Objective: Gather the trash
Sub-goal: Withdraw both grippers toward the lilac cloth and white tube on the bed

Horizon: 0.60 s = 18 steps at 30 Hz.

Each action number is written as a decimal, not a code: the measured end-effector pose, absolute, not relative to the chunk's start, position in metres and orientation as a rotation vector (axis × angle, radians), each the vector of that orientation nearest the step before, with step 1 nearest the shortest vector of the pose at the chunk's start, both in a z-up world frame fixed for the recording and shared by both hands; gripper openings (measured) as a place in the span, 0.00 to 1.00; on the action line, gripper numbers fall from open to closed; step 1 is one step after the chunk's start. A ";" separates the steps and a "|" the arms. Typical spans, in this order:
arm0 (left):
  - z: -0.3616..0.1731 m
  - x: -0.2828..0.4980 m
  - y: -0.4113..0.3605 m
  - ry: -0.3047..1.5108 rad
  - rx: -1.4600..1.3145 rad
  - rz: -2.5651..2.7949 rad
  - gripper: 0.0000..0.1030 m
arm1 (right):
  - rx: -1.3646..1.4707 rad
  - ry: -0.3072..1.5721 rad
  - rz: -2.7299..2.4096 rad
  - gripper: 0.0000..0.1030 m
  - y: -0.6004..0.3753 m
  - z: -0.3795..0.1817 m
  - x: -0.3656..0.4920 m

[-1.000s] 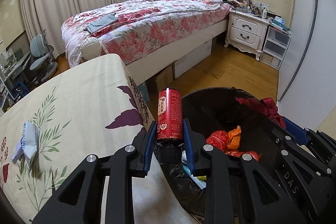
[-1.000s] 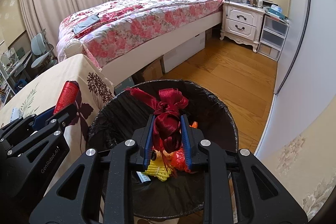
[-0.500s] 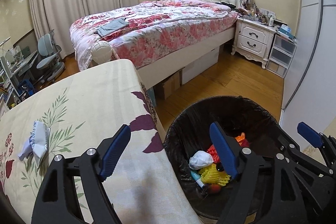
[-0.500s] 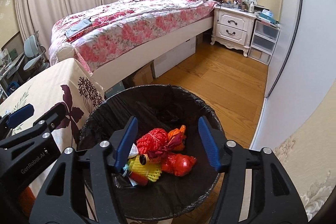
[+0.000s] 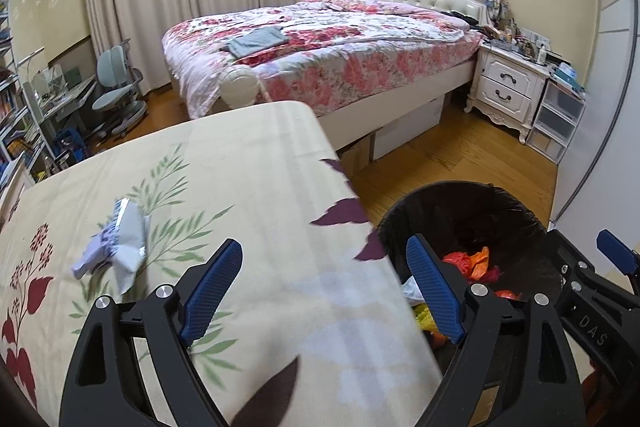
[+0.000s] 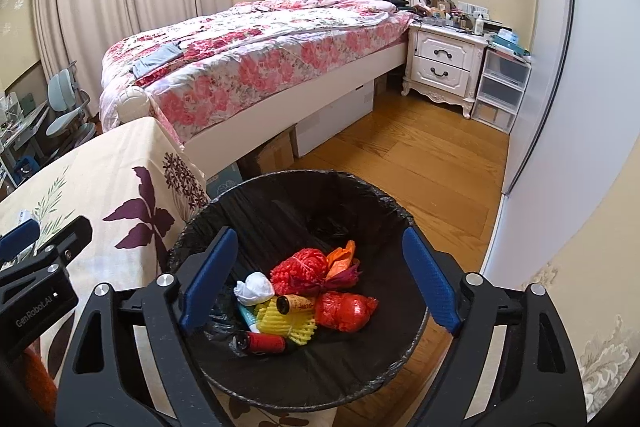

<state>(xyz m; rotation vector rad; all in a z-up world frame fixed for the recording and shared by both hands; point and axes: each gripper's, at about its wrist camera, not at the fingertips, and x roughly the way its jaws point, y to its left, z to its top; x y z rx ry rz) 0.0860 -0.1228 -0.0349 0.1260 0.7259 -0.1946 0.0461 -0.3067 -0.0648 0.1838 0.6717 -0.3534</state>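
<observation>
With both grippers' jaws opening and empty, swing the left gripper (image 5: pixel 324 291) left to straddle the crumpled white foil wrapper (image 5: pixel 114 247) on the floral tablecloth (image 5: pixel 248 187), keeping the right gripper (image 6: pixel 320 279) above the black-lined round bin (image 6: pixel 360 195).

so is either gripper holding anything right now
No. The left gripper and right gripper both have opening jaws with nothing between them.

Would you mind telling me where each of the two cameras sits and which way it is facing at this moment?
Left wrist: on the left gripper, angled down over the cloth-covered table and crumpled wrapper; its opening, empty fingers show, the right gripper at right.
Right wrist: on the right gripper, looking down into the trash bin; its opening fingers hold nothing, the left gripper at left.
Shared: the trash bin, table, bed, nightstand.
</observation>
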 end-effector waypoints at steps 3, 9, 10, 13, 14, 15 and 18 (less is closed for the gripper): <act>-0.033 0.082 -0.105 0.725 0.115 -0.166 0.81 | 0.184 0.677 -0.317 0.82 -0.293 -0.063 0.048; -0.028 0.079 -0.060 0.718 0.085 -0.093 0.81 | 0.153 0.688 -0.236 0.82 -0.256 -0.062 0.056; -0.027 0.079 -0.052 0.718 0.080 -0.080 0.81 | 0.148 0.690 -0.222 0.82 -0.249 -0.061 0.058; -0.025 0.078 -0.028 0.716 0.064 -0.037 0.81 | 0.133 0.693 -0.167 0.82 -0.225 -0.059 0.065; -0.025 0.077 -0.019 0.715 0.059 -0.021 0.81 | 0.126 0.694 -0.151 0.82 -0.217 -0.058 0.067; -0.025 0.077 -0.011 0.715 0.055 -0.006 0.81 | 0.119 0.694 -0.134 0.82 -0.210 -0.057 0.069; -0.028 0.075 0.016 0.719 0.043 0.044 0.81 | 0.096 0.694 -0.082 0.82 -0.186 -0.053 0.076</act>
